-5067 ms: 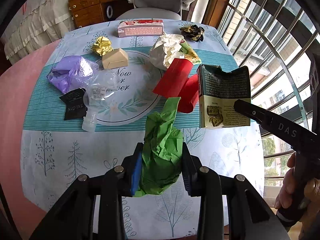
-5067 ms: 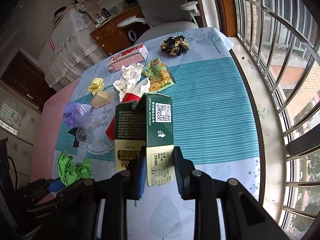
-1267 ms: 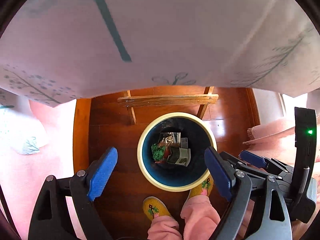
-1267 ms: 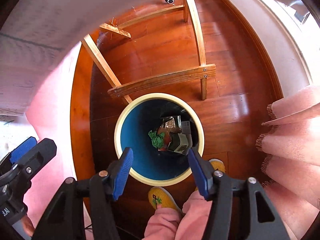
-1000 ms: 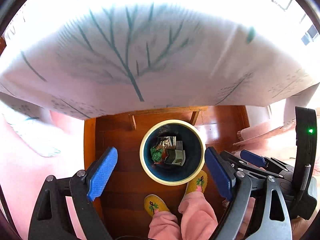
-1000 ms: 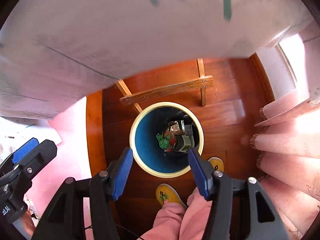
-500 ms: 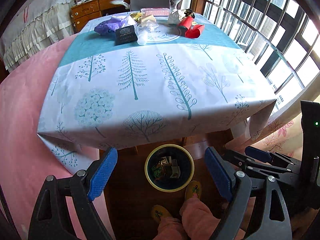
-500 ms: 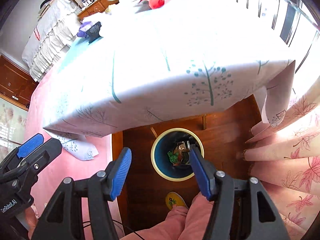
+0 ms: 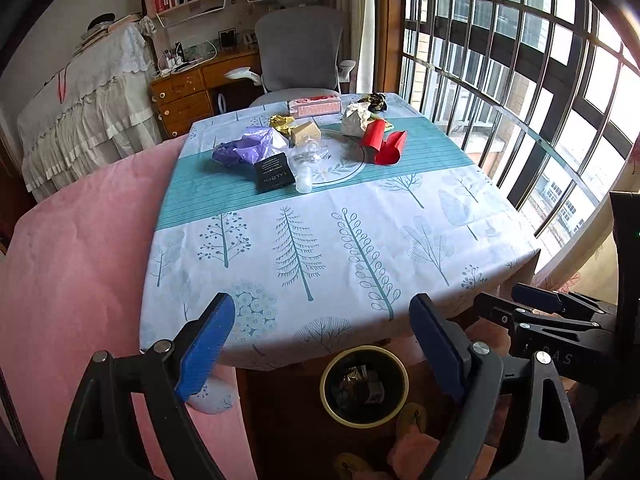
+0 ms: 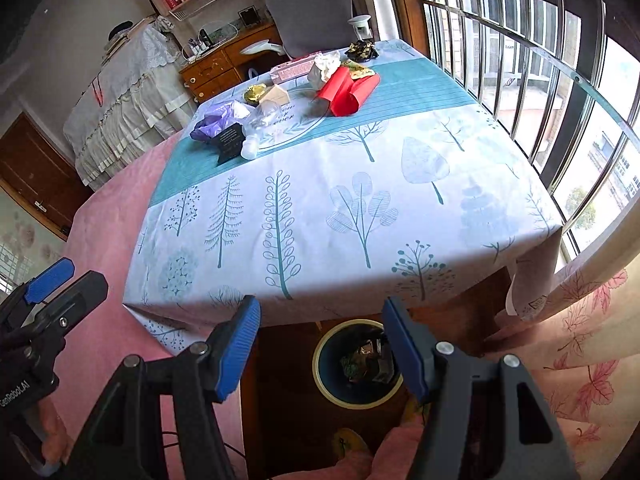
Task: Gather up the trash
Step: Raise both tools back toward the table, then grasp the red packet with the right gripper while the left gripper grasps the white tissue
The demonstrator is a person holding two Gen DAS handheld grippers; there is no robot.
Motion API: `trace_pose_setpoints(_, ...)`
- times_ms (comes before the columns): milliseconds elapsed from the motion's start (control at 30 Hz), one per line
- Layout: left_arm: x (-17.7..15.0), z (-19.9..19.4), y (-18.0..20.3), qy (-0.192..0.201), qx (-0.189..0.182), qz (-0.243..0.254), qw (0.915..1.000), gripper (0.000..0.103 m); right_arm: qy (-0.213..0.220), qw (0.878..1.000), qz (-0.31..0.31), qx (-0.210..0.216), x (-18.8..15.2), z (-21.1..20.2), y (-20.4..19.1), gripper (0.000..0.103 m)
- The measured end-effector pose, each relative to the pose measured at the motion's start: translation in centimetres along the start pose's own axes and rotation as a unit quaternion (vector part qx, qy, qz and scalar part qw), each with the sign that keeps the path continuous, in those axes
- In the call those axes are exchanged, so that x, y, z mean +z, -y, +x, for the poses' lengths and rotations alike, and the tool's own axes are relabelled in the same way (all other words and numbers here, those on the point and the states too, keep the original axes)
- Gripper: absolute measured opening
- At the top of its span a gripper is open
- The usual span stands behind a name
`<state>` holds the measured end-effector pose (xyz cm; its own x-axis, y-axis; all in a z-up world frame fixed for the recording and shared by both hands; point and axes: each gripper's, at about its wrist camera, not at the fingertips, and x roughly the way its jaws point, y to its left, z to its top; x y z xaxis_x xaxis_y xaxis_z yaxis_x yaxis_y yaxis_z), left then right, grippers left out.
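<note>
- Both tongs stand spread with nothing between their blue pads: the left gripper (image 9: pixel 322 344) gapes wide, and the right gripper (image 10: pixel 320 350) is parted somewhat less, its jaws having just been opening, empty.
- From the left wrist view, the right gripper shows at about 4 o'clock, low beside the table's corner; from the right wrist view, the left gripper sits at 8 o'clock.
- Trash still to be gathered lies at 12 o'clock from each gripper, well apart from the tips, clustered on the far teal band of the tablecloth (image 9: pixel 320 240).
- Nearest in that cluster is a black card (image 9: pixel 273 172), flat, just beside a clear crumpled plastic bottle (image 9: pixel 305 160) lying on its side.
- At the card's 10 o'clock is a crumpled purple plastic bag (image 9: pixel 248 146).
- At 1 o'clock of the bottle sits curled red paper (image 9: pixel 384 145), with a white crumpled wad (image 9: pixel 354 120) behind it.
- Farther back are a tan wedge-shaped box (image 9: pixel 306 132), a yellow foil ball (image 9: pixel 281 122), a pink carton (image 9: pixel 316 106) and a dark crumpled wrapper (image 9: pixel 374 100).
- A round bin (image 9: pixel 326 376) with a cream rim stands on the floor at the table's near edge, seen between each gripper's fingers, with crumpled trash inside.
- A person's pink-trousered legs and yellow slippers (image 9: pixel 412 418) show beside the bin at 6 o'clock.
</note>
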<state>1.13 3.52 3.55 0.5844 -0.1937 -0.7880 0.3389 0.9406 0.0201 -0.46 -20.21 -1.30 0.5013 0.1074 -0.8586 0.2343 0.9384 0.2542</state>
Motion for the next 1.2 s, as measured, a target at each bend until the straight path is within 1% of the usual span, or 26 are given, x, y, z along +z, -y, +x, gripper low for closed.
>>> trace_pose_setpoints(167,1.9,-1.0,-0.2,0.013,-0.009,-0.013,0.9998,0.088,0.017,1.0,-0.01,-0.002,2.0,-1.1,-0.7,0.064)
trace_pose_setpoints(267,3.2,-0.8,-0.5,0.019,-0.012,-0.028,0.9994,0.088,0.017,1.0,-0.02,-0.008,3.7,-1.1,-0.8,0.064)
trace_pose_setpoints(367,5.0,0.3,-0.8,0.016,-0.006,-0.045,0.9988,0.088,0.027,0.999,-0.025,-0.017,6.0,-0.9,-0.4,0.064)
trace_pose_setpoints(500,7.8,3.1,-1.2,-0.002,-0.011,-0.063,0.998,0.088,0.033,0.999,-0.019,-0.014,9.9,0.7,0.8,0.064)
trace_pose_setpoints(567,9.2,4.8,-1.1,-0.004,-0.003,-0.065,0.9979,0.086,0.027,1.0,-0.007,-0.012,12.2,2.2,1.7,0.064)
trace_pose_setpoints(633,10.8,6.6,-1.0,-0.006,0.007,-0.063,0.9979,0.079,0.015,1.0,0.007,0.004,14.6,4.1,2.8,0.064)
trace_pose_setpoints(667,11.6,7.6,-1.0,-0.011,0.011,-0.065,0.9978,0.072,0.008,1.0,0.014,0.011,15.8,5.1,3.3,0.064)
trace_pose_setpoints(700,12.4,8.7,-1.0,-0.018,0.012,-0.069,0.9974,0.068,-0.002,1.0,0.024,0.019,17.0,6.2,3.9,0.064)
trace_pose_setpoints(800,14.5,11.9,-1.1,-0.038,0.01,-0.096,0.9946,0.068,-0.037,0.997,0.046,0.043,20.5,9.9,5.1,0.064)
trace_pose_setpoints(833,15.2,13.0,-1.2,-0.045,0.012,-0.102,0.9937,0.067,-0.044,0.997,0.048,0.043,21.6,11.0,5.4,0.067)
trace_pose_setpoints(867,15.9,14.1,-1.1,-0.052,0.016,-0.108,0.9926,0.067,-0.048,0.997,0.048,0.042,22.6,12.1,5.5,0.075)
trace_pose_setpoints(933,17.1,15.9,-1.1,-0.061,0.023,-0.12,0.9906,0.067,-0.058,0.996,0.05,0.044,24.4,14.2,5.8,0.082)
trace_pose_setpoints(1067,19.1,18.9,-1.0,-0.08,0.035,-0.142,0.986,0.067,-0.087,0.993,0.065,0.048,27.2,18.6,5.9,0.083)
trace_pose_setpoints(1133,19.9,20.1,-1.1,-0.088,0.041,-0.148,0.9843,0.067,-0.099,0.992,0.069,0.037,28.3,20.7,5.7,0.084)
trace_pose_setpoints(1200,20.8,21.2,-1.1,-0.093,0.047,-0.152,0.9829,0.067,-0.115,0.991,0.068,0.018,29.1,22.7,5.5,0.084)
